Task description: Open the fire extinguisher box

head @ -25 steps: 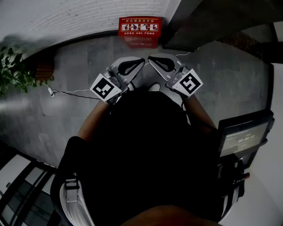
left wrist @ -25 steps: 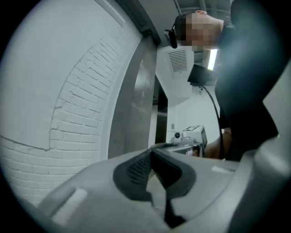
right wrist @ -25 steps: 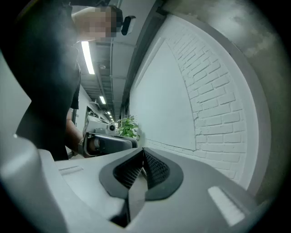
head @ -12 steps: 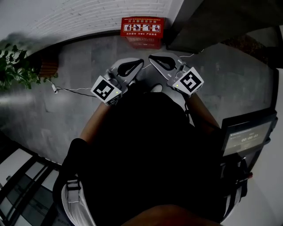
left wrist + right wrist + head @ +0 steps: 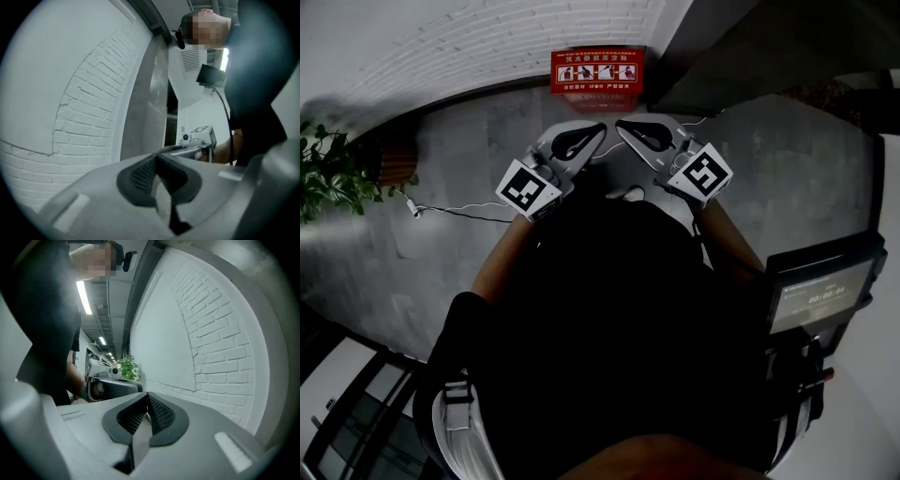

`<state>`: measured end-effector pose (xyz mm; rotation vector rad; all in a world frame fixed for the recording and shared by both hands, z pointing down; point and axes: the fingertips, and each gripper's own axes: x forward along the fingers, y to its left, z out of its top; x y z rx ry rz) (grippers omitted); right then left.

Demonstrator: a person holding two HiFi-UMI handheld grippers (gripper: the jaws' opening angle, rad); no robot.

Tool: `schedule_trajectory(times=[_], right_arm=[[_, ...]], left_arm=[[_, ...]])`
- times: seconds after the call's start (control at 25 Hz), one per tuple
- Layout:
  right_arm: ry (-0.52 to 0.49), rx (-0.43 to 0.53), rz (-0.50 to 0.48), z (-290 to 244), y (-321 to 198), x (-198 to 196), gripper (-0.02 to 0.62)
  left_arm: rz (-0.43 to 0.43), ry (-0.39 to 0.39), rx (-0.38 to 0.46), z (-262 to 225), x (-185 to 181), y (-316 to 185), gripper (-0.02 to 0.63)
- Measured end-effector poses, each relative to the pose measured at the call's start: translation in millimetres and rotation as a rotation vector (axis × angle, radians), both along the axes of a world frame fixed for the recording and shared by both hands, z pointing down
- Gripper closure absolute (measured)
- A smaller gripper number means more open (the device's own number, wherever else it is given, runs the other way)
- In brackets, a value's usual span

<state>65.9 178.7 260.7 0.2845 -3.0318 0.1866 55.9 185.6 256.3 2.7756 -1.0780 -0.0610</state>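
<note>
Holding both tongs out in front of the chest, the person stands facing a white brick wall (image 5: 487,42). Left tongs (image 5: 602,127) are closed, pads meeting at the tip with nothing between them. Right tongs (image 5: 620,124) are also closed and empty. In the head view the two tips point toward each other and sit just beside each other, not clearly touching. The red fire extinguisher box (image 5: 597,70) sits on the gray floor (image 5: 441,262) against the base of the brick wall, straight ahead of the tongs and apart from both; neither touches it. Its front carries a white instruction strip, too small to read, and the box looks shut. A potted plant (image 5: 333,173) stands far left, with a white cable (image 5: 455,208) lying on the floor near it. A dark screen panel (image 5: 820,291) is at the person's right.
</note>
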Motion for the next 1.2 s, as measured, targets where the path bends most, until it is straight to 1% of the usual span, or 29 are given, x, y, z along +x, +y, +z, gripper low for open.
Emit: schedule_trajectory(times=[0.12, 0.36, 0.72, 0.92, 1.2], right_arm=[[-0.007, -0.010, 0.024, -0.9, -27.8, -20.3, 0.586], [0.013, -0.002, 0.066, -3.0, -64.4, -68.3, 0.586], [0.048, -0.013, 0.120, 10.1, -94.4, -125.4, 0.586], [0.069, -0.026, 0.134, 16.7, -99.6, -138.8, 0.586], [0.078, -0.057, 0.143, 26.0, -107.2, -131.4, 0.586]], left_arm=[[0.019, 0.002, 0.005, 3.3, -21.0, -28.7, 0.604], [0.058, 0.017, 0.008, 7.0, -67.9, -66.1, 0.604], [0.125, 0.048, -0.002, 18.2, -119.9, -93.0, 0.604], [0.140, 0.064, -0.012, 27.3, -133.1, -99.5, 0.604], [0.134, 0.076, -0.044, 37.8, -125.6, -105.6, 0.604]])
